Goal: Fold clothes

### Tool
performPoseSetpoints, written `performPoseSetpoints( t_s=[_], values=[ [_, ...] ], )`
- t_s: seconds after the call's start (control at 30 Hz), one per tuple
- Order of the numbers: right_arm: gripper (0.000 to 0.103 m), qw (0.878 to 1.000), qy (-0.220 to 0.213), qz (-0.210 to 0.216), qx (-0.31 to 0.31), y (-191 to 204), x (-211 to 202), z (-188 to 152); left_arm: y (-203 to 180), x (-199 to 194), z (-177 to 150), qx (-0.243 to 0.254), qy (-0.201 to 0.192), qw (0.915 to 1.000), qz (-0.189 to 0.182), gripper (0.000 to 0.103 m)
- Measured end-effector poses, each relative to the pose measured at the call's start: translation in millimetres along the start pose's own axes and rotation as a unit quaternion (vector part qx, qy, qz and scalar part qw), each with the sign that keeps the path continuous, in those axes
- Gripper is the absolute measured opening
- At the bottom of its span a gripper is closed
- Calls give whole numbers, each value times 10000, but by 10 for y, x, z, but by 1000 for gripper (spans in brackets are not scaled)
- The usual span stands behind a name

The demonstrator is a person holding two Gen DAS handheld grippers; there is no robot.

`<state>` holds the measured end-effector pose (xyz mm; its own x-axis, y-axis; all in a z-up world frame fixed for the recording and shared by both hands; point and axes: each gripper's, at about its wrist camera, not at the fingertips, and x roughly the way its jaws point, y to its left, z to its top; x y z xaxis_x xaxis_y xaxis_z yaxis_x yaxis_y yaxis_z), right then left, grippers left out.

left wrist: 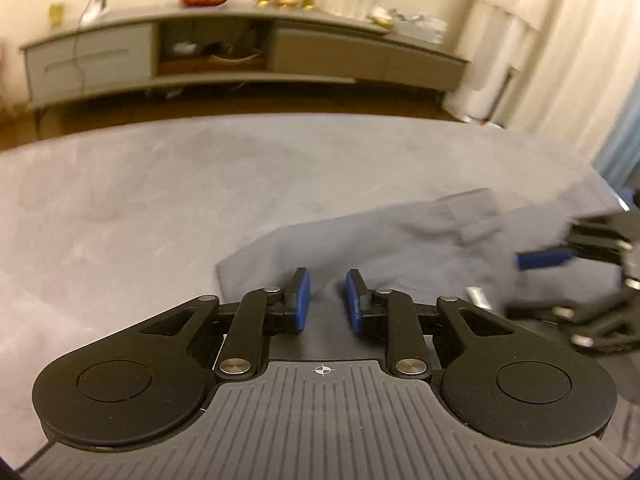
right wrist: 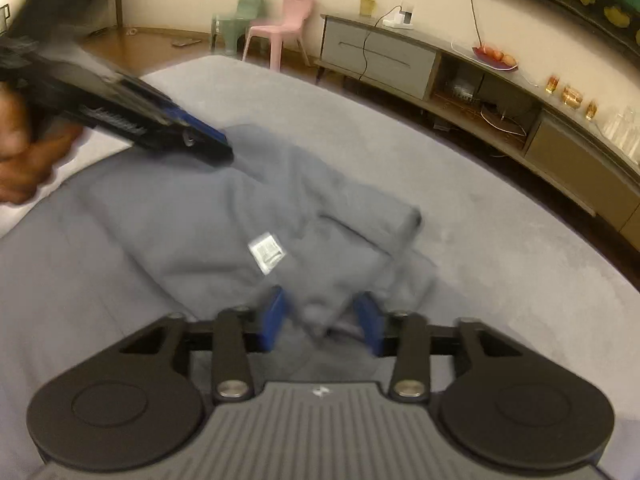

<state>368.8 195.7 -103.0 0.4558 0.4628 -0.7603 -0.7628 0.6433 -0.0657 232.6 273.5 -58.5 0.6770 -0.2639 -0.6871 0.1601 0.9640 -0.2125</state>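
Note:
A grey garment (left wrist: 400, 248) lies crumpled on the grey bed cover (left wrist: 160, 200), its white label (right wrist: 267, 255) facing up. My left gripper (left wrist: 326, 300) is open at the garment's near left edge, and cloth shows in the narrow gap between its blue pads. My right gripper (right wrist: 323, 318) is open wider, with a bunched fold of the garment (right wrist: 200, 216) lying between its fingers. In the right wrist view the left gripper (right wrist: 208, 140) is blurred at the garment's far side, held by a hand (right wrist: 20, 160). The right gripper (left wrist: 540, 260) shows blurred at the right edge of the left wrist view.
The bed cover (right wrist: 500, 240) spreads wide around the garment. Beyond the bed a long low TV cabinet (left wrist: 280, 52) carries plates and glasses. A pink chair (right wrist: 286, 28) and a green chair (right wrist: 240, 16) stand on the wooden floor. Pale curtains (left wrist: 560, 40) hang at the right.

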Motion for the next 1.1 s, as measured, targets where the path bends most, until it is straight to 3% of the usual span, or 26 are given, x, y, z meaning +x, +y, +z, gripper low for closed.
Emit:
performPoseSetpoints(
  t_s=[0.13,0.2,0.3,0.33,0.4,0.47,0.5,0.6,0.63,0.7,0.73,0.8,0.83,0.9,0.93,1.0,1.07,1.1],
  values=[
    [46,9999,120,-75,74,-43,-142,-7,-109,-98,-3,181,-139,9997,112,8],
    [28,9997,171,-171,79,-55,-226,23,-182,-391,-36,241,-450,9985,-203,11],
    [28,9988,-475,-116,10,25,-460,154,-249,-622,-276,479,-372,9971,-467,15],
    [28,9990,-439,-12,13,68,-418,124,-249,-555,-366,553,-215,9978,-281,14],
    [26,9999,51,100,-77,166,-178,12,-214,-464,-493,490,-37,9988,-5,5],
    [31,10000,-71,31,-19,194,-283,-39,-207,-553,-484,221,-137,9996,140,0],
    [31,9999,-132,-4,9,209,-335,-64,-271,-655,-488,225,-272,9991,215,0],
    [31,9994,-315,-108,95,251,-491,-140,-520,-1038,-606,573,-515,9970,-97,10],
    [31,9992,-367,-104,131,269,-548,-176,-605,-1057,-710,789,-404,9960,-91,14],
    [31,9986,-335,330,259,363,-691,-379,-671,-899,-900,1030,-17,9942,326,13],
    [32,9991,-124,370,168,440,-628,-529,-670,-805,-979,1056,137,9928,546,12],
    [40,9990,234,391,-11,593,-516,-819,-591,-867,-952,620,-11,9970,471,11],
    [52,10000,17,33,-64,663,-557,-879,-540,-926,-914,335,-77,9986,407,9],
    [42,9976,-209,-663,-20,842,-727,-862,-420,-1174,-860,-208,-460,9987,111,11],
    [43,9948,-342,-960,-14,954,-824,-856,-361,-1224,-870,-410,-466,9981,57,18],
    [54,9918,-848,-926,-218,1456,-1147,-874,-244,-1315,-895,-811,-466,9956,-47,27],
    [77,9903,-1148,-474,-617,2080,-1324,-897,-132,-1253,-997,-1198,-263,9924,-78,31],
    [81,9886,-1160,-286,-914,2370,-1364,-916,-88,-1209,-1043,-1363,-188,9904,-104,33]
  ],
)
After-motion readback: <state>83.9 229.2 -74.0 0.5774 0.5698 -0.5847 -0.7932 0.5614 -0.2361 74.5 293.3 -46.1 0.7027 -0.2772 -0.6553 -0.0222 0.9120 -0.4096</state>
